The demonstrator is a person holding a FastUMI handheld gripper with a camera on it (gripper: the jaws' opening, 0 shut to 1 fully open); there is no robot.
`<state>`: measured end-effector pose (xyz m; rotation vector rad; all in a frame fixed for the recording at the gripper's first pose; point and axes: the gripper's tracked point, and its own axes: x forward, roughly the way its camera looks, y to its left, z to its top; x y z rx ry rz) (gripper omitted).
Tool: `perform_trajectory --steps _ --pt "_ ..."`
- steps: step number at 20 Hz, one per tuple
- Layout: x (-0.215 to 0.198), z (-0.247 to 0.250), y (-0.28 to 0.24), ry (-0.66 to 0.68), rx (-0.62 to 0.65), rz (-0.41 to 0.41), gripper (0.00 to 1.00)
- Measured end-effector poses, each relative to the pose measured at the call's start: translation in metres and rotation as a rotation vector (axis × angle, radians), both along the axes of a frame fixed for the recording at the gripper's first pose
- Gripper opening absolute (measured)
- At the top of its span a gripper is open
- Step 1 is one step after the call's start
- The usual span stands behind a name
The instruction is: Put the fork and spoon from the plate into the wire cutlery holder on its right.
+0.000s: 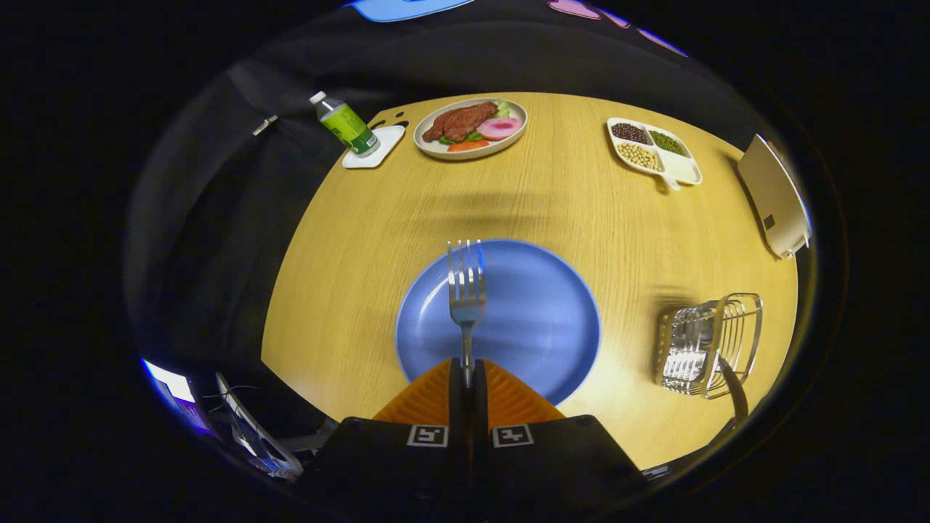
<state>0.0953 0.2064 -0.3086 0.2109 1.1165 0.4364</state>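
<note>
My gripper (466, 374) is shut on the handle of a silver fork (466, 287), whose tines point forward beyond the orange fingers (429, 399). The fork hangs above a blue plate (538, 319) that lies on the wooden table just ahead of the fingers. The plate's surface is bare around the fork. To the plate's right stands the wire cutlery holder (708, 345), with a dark handle (734, 388) sticking out of it toward me; I cannot tell if it is the spoon.
Across the round wooden table (349, 290) sit a plate of food (471, 127), a green bottle (345, 125) on a white coaster, and a divided dish of beans (654, 152). A beige flat object (776, 196) lies at the far right edge. Cables and gear sit off the table's near left.
</note>
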Motion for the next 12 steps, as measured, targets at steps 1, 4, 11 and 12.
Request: perform_trajectory --steps 1,4,11,12 --pt "0.002 0.009 -0.01 -0.017 0.008 -0.012 0.08" --pt "0.006 0.037 -0.04 -0.051 0.045 -0.059 0.08" --pt "0.001 0.069 -0.112 -0.065 0.07 -0.115 0.08" --pt "-0.003 0.067 -0.129 -0.04 0.055 -0.107 0.07"
